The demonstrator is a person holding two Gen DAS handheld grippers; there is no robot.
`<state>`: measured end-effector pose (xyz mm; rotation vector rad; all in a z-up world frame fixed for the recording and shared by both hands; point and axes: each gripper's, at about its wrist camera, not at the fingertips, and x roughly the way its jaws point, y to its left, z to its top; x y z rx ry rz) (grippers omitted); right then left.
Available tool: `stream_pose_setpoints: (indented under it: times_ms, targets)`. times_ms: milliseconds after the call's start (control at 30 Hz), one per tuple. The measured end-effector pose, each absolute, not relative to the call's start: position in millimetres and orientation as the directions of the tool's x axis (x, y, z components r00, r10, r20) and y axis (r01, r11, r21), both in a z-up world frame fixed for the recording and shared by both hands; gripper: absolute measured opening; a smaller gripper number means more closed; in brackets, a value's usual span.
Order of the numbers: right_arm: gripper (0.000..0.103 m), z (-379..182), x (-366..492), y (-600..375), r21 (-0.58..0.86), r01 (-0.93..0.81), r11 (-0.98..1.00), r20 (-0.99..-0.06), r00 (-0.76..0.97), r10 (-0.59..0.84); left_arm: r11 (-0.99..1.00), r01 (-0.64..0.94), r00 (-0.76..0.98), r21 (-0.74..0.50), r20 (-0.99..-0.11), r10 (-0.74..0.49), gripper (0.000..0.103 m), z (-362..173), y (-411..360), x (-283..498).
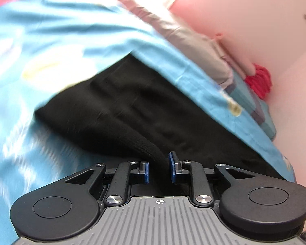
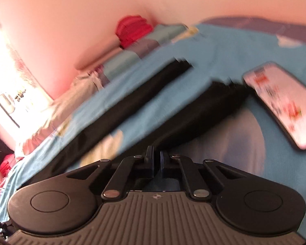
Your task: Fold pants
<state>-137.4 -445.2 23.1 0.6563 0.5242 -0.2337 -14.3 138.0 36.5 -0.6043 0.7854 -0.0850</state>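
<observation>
Looking at both wrist views, the black pants [image 1: 120,110] are spread on a bed under a light blue patterned bedsheet [image 1: 51,40], and each end has a grip on it.

The left hand-held gripper [image 1: 158,168] has a thick ridge of the black fabric running between its blue pads [image 1: 171,167]. The jaws stand fairly wide, but that looks like bunched cloth filling the gap, so I'd call it pinching the pants rather than spread. The right hand-held gripper [image 2: 156,161] is pressed nearly together at the end of one pant leg [image 2: 204,106]; it's probably nipping a thin edge, though blur hides the contact.

My guess is two ends are held so one can be carried over onto the other.

For room: in the right view the two legs run off toward 1 o'clock with a strip of sheet between them. A phone [image 2: 279,104] lies at 2 o'clock, touching or just beside the near leg's far end, so it could get dragged. The bed edge and pink wall [image 1: 244,10] sit at 1 o'clock in the left view, and a red bundle [image 1: 259,79] at 3. Open sheet lies toward 9 o'clock.
</observation>
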Motion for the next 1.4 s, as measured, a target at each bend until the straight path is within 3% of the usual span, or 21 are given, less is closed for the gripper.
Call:
stream_pose_setpoints:
  times_ms: [200, 367, 500, 533, 600, 700, 767, 833, 900, 1200, 1233, 1300, 1400]
  targets:
    - [0.007, 62.8, -68.5, -455.7, 0.475, 0.308, 0.824, -0.524, 0.851, -0.015, 0.857, -0.050, 0.719, -0.514, -0.613, -0.326, 0.084, 66.6, 127.8, 52.5]
    - [0.007, 69.4, 35.0, -466.5, 0.386, 0.309, 0.869, -0.607, 0.795, -0.013, 0.901, -0.043, 0.673, -0.433, -0.679, -0.294, 0.086, 55.0, 115.3, 138.4]
    - [0.010, 45.3, 108.6, -478.3, 0.399, 0.310, 0.863, -0.625, 0.781, 0.008, 0.926, -0.048, 0.607, -0.376, -0.747, -0.272, 0.083, 32.3, 106.4, 188.5]
    - [0.018, 36.1, 122.1, -484.2, 0.419, 0.326, 0.848, -0.656, 0.754, 0.034, 0.923, -0.054, 0.572, -0.381, -0.769, -0.284, 0.088, 26.5, 108.2, 195.5]
    - [0.025, 24.8, 130.8, -496.1, 0.469, 0.369, 0.803, -0.691, 0.719, 0.074, 0.899, -0.052, 0.545, -0.434, -0.767, -0.339, 0.098, 25.9, 116.8, 195.7]
    - [0.045, 40.5, 102.4, -513.8, 0.505, 0.364, 0.783, -0.626, 0.779, 0.042, 0.874, -0.018, 0.601, -0.486, -0.704, -0.380, 0.103, 45.2, 138.4, 176.0]
    - [0.061, 60.9, 69.6, -528.8, 0.497, 0.397, 0.771, -0.562, 0.825, -0.062, 0.872, -0.044, 0.688, -0.488, -0.648, -0.327, 0.103, 63.9, 155.8, 163.3]
    - [0.064, 76.2, 41.4, -537.7, 0.439, 0.502, 0.745, -0.549, 0.806, -0.220, 0.900, -0.129, 0.765, -0.417, -0.619, -0.177, 0.103, 79.9, 165.3, 151.6]
    - [0.064, 80.2, 24.9, -537.4, 0.390, 0.576, 0.718, -0.589, 0.756, -0.286, 0.921, -0.171, 0.786, -0.349, -0.613, -0.086, 0.103, 86.6, 162.3, 143.8]
    - [0.061, 31.5, 53.6, -530.5, 0.327, 0.614, 0.718, -0.709, 0.662, -0.243, 0.971, -0.081, 0.766, -0.224, -0.638, -0.084, 0.103, 42.9, 82.7, 114.9]
    - [0.052, 24.2, 63.9, -529.5, 0.323, 0.632, 0.704, -0.726, 0.643, -0.244, 0.973, -0.076, 0.765, -0.217, -0.639, -0.083, 0.103, 37.6, 78.2, 112.9]
    - [0.009, 18.5, 71.7, -524.8, 0.312, 0.640, 0.703, -0.711, 0.648, -0.274, 0.977, -0.084, 0.752, -0.195, -0.656, -0.066, 0.103, 27.1, 70.7, 114.0]
    - [0.007, 32.2, 66.1, -513.0, 0.281, 0.598, 0.751, -0.631, 0.704, -0.325, 0.985, -0.093, 0.733, -0.143, -0.679, -0.029, 0.103, 14.5, 66.5, 117.2]
